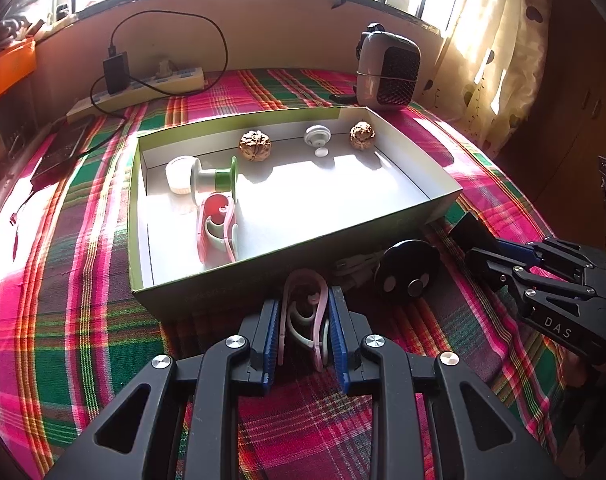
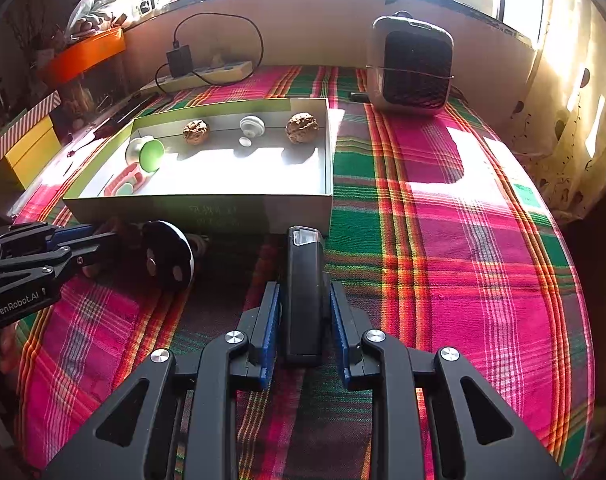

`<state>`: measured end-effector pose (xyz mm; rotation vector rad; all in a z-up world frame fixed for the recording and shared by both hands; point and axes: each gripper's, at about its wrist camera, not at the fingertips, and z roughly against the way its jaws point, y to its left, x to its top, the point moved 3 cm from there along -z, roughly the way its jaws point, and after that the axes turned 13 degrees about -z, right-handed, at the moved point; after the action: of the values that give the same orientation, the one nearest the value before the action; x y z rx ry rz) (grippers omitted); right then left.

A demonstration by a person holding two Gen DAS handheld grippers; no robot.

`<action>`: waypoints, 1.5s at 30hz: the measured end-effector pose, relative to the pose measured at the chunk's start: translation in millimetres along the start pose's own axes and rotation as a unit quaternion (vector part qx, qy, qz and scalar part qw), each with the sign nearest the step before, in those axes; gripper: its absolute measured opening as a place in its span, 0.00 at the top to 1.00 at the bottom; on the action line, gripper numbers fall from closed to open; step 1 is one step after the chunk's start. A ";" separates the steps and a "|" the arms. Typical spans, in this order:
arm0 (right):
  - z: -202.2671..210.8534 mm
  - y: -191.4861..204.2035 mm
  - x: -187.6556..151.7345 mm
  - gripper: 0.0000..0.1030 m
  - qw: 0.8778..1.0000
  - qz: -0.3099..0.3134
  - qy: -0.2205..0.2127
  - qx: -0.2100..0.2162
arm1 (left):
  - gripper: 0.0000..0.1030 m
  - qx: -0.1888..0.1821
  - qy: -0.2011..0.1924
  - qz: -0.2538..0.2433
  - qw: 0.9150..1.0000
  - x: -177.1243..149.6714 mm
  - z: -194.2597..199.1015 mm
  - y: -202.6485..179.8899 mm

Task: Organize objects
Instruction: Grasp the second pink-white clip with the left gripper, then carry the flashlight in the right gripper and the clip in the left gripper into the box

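Both tongs loaded, both parked short of the box [image 1: 295, 248]. Left tongs [image 1: 305, 332] are narrow, blue pads pinching a pink clip-like piece [image 1: 303, 312] from both sides. It's held upright, loops pointing fwd, just in front of the box's near wall. A matching pink one [image 1: 217, 228] already lies inside the box, near-left corner, so my read: this is its twin, headed in beside it.

Right tongs [image 2: 305, 320] are clamped tight on a black slim device [image 2: 303, 280], long axis running straight out along the fingers, clear tip fwd and close to the box's near wall. Gripping it across the narrow width makes sense, since that's the only span the pads can close over.

Inside the box: two walnuts [image 1: 255, 145] and a small white round part [image 1: 318, 136] lined up along the far wall, and a white-and-green spool thing [image 1: 207, 178] on its side at left. Middle and right of the floor are bare, plenty of room.

Still out on the plaid cloth [image 2: 443, 220]: a black round gadget [image 1: 407, 270] w/ a white bit behind it, sitting betw. the two tongs, just beside the box wall. Prob. next in line.

Risk, as I judge it: both tongs are low relative to the box rim, so each needs a lift before going over.
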<state>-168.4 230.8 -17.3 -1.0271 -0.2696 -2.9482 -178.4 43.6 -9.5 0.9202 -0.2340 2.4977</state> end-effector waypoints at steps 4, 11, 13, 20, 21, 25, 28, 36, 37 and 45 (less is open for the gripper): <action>5.2 3.3 1.3 0.76 1.000 0.004 -0.002 0.003 | 0.79 0.001 -0.005 -0.001 1.000 1.2 5.6 -1.4; 16.7 7.1 4.9 0.76 1.000 0.007 -0.008 0.010 | 0.79 0.002 -0.015 -0.002 1.000 4.1 18.6 -2.1; 20.4 9.4 7.1 0.76 1.000 0.010 -0.012 0.011 | 0.79 0.001 -0.019 -0.003 1.000 5.9 22.7 -2.4; 29.1 14.7 21.3 0.76 0.999 0.007 -0.017 0.036 | 0.79 0.004 -0.030 -0.002 1.000 14.8 31.9 0.6; 29.6 15.8 23.1 0.76 0.999 0.008 -0.018 0.038 | 0.79 0.004 -0.031 -0.001 0.999 15.9 32.1 1.4; 29.6 22.7 30.3 0.76 0.999 0.017 -0.018 0.047 | 0.79 0.003 -0.032 0.007 0.999 20.0 31.2 5.1; 27.6 28.6 37.5 0.76 0.998 0.025 -0.015 0.055 | 0.79 0.002 -0.036 0.009 0.999 25.3 30.8 6.6; 14.1 45.8 65.9 0.76 0.996 0.044 -0.012 0.073 | 0.79 0.004 -0.031 0.013 0.999 38.2 18.4 11.5; 10.7 47.8 69.7 0.76 0.996 0.044 -0.010 0.076 | 0.79 0.003 -0.031 0.015 0.999 39.2 17.2 12.4; -14.0 61.5 96.6 0.76 0.995 0.050 0.003 0.089 | 0.79 0.003 -0.031 0.014 0.999 50.9 3.5 16.7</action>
<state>-248.9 172.7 41.4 -0.9797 -0.4573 -2.7783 -218.4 46.5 26.2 1.0032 -0.2619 2.5002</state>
